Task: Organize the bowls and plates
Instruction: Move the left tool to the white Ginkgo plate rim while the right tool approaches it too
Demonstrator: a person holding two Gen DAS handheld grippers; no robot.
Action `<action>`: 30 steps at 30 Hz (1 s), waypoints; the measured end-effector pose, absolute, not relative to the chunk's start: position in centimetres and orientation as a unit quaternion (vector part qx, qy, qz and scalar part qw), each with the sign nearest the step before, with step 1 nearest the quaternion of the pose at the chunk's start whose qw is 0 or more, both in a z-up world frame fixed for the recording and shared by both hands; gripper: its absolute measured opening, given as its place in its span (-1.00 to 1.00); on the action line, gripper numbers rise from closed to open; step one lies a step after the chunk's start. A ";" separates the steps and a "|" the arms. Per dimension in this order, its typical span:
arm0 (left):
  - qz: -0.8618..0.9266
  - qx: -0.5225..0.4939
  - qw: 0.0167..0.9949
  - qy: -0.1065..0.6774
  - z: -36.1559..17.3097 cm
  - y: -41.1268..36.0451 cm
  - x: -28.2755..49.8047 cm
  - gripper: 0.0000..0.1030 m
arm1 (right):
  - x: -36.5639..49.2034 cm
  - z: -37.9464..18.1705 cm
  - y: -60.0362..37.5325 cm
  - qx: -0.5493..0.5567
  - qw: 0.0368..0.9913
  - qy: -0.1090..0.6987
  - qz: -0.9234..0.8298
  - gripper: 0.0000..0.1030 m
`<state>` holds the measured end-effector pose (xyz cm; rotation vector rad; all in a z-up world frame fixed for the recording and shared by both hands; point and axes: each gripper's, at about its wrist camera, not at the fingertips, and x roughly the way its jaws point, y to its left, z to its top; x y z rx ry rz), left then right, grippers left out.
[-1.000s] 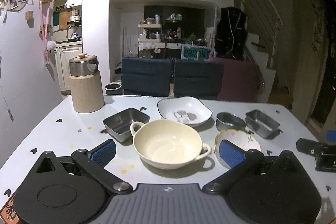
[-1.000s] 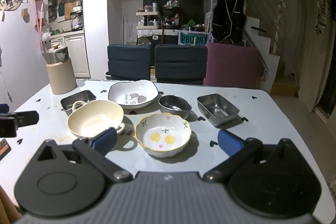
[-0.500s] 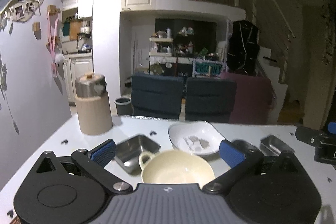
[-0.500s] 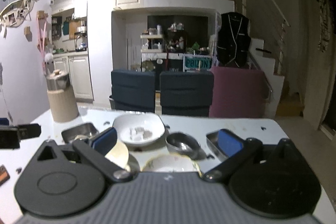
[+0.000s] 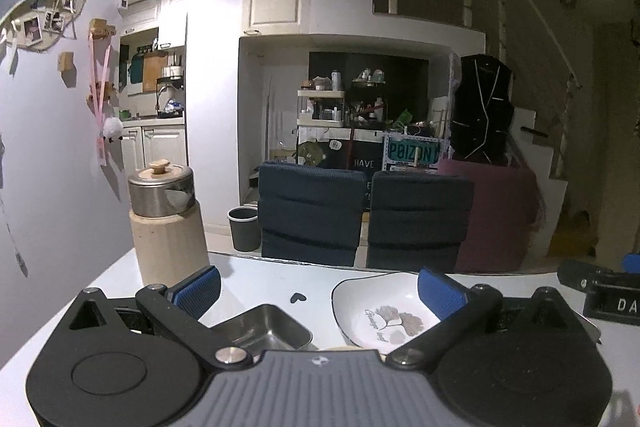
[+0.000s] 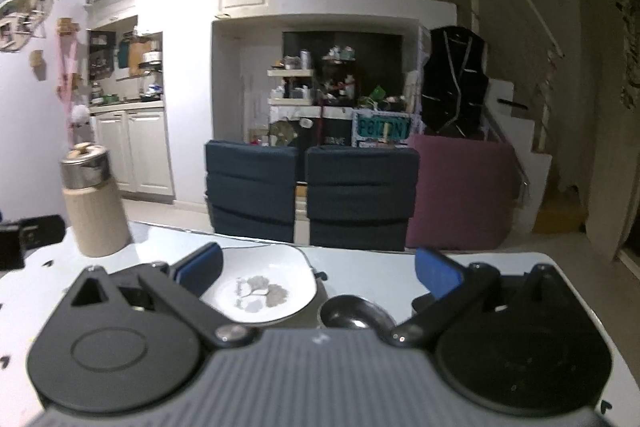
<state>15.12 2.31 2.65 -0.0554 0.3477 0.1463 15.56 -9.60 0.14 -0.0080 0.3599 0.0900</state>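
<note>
Risk, judged: both cameras are pitched up at the room, so the nearest crockery on the white table (image 5: 260, 279) sits hidden under the gripper bodies; a blind descent could knock a rim or clip the other tool. Visible task items: white square-ish ceramic dish with a leaf print (image 5: 384, 311), rectangular steel tray (image 5: 268, 327) beside it, small round dark metal bowl (image 6: 354, 313) to the dish's right. Left gripper (image 5: 318, 287): jaws spread wide, empty. Right gripper (image 6: 318, 267): jaws spread wide, empty, touching nothing.
</note>
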 end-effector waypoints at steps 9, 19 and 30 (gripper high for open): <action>0.069 -0.059 0.973 0.211 0.6 3.2 20.8 1.00 | 22.3 -1.5 -10.6 0.025 0.979 0.199 0.020 1.00; 0.088 -0.072 0.961 0.254 -2.0 4.5 27.6 1.00 | 29.5 -4.7 -12.8 0.064 0.972 0.224 0.010 1.00; 0.059 -0.065 0.955 0.282 -6.0 4.2 33.1 1.00 | 36.4 -8.6 -11.8 0.063 0.961 0.260 0.071 1.00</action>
